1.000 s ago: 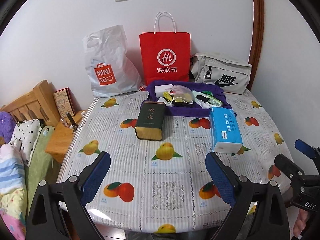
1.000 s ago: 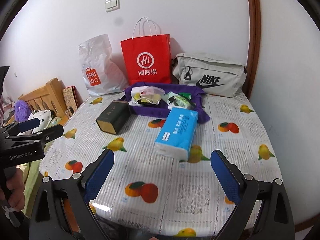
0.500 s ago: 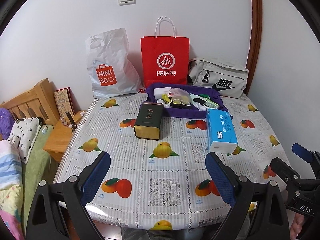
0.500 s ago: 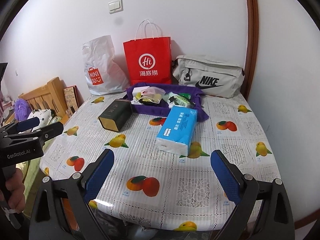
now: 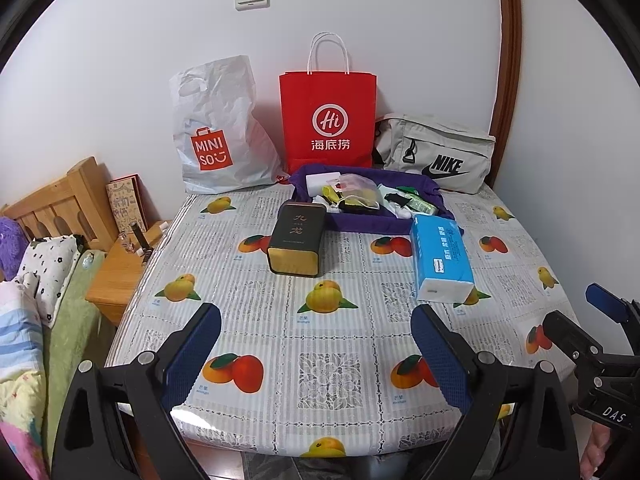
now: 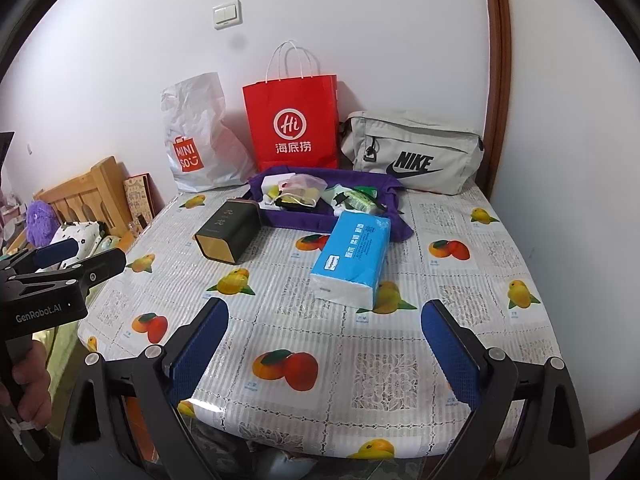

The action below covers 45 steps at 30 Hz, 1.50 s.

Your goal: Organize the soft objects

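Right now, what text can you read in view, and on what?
"MINISO": white plastic bag
"Hi", "海底捞": red paper bag
"NIKE": grey bag
"九龙": dark tin
"GenRobot.AI": left gripper
"DAS": right gripper, rest cut off
Blue tissue pack, tablecloth captions, book: too small to read.

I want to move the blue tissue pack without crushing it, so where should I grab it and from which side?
Grip the soft blue plastic-wrapped tissue pack across its two long sides, near the middle, coming from above with the right gripper. It lies flat on the fruit-print tablecloth, white end toward you, with bare cloth along both long sides. The open fingers look wide enough. Squeeze lightly.
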Each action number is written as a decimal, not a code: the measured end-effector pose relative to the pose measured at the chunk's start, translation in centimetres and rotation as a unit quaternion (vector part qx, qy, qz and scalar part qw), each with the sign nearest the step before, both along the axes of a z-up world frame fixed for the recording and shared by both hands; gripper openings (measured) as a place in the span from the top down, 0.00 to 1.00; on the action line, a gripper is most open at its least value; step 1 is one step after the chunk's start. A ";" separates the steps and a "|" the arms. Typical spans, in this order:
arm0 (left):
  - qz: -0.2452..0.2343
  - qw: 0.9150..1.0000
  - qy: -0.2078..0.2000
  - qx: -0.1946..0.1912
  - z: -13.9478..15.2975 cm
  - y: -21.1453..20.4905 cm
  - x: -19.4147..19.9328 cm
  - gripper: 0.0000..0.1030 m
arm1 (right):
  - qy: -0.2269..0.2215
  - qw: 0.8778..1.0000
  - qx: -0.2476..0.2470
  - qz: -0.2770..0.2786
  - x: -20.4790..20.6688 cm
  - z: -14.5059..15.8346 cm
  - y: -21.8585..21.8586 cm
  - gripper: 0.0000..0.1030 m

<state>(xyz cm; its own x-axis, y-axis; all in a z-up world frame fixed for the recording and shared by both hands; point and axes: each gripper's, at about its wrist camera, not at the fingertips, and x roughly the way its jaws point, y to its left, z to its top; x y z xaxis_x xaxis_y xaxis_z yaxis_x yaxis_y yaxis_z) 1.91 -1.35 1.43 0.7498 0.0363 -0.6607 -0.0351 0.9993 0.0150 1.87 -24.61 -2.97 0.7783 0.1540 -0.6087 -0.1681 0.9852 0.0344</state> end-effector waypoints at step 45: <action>0.007 1.000 -0.002 0.001 -0.1 -0.1 -0.2 0.07 | 0.007 1.000 0.003 0.000 -0.1 -0.2 -0.2 0.06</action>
